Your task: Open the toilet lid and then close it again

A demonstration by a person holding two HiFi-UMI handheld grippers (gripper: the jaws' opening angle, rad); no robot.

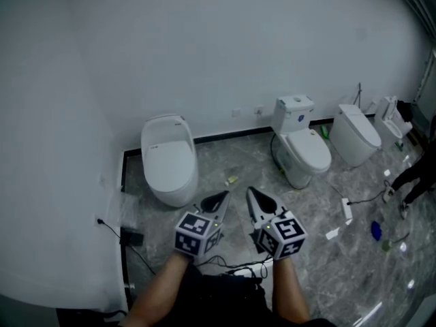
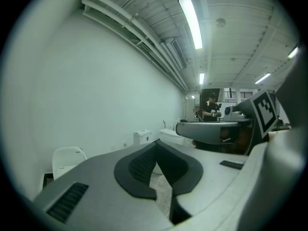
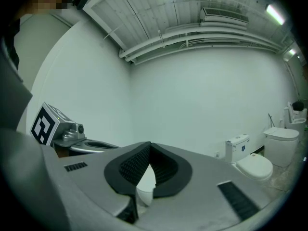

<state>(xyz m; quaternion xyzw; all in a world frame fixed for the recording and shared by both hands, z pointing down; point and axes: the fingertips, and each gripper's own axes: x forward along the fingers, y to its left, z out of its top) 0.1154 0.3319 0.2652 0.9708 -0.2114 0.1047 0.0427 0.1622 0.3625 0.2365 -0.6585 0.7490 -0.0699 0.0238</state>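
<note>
A white tankless toilet (image 1: 169, 161) with its lid down stands against the wall, ahead and left of me; its white back also shows at the left gripper view's left (image 2: 67, 159). My left gripper (image 1: 222, 197) and right gripper (image 1: 252, 195) hover side by side over the marble floor, short of the toilet. Both are shut with nothing between the jaws. In the left gripper view the left gripper (image 2: 156, 146) points past the toilet. Through the right gripper (image 3: 149, 150) a white toilet surface shows below the tips.
Two more white toilets stand along the wall: one with a tank (image 1: 300, 142), another (image 1: 357, 133) further right. Cables and a power adapter (image 1: 131, 237) lie on the floor at left. Small litter (image 1: 347, 211) dots the floor at right. Another person (image 2: 211, 110) stands far off.
</note>
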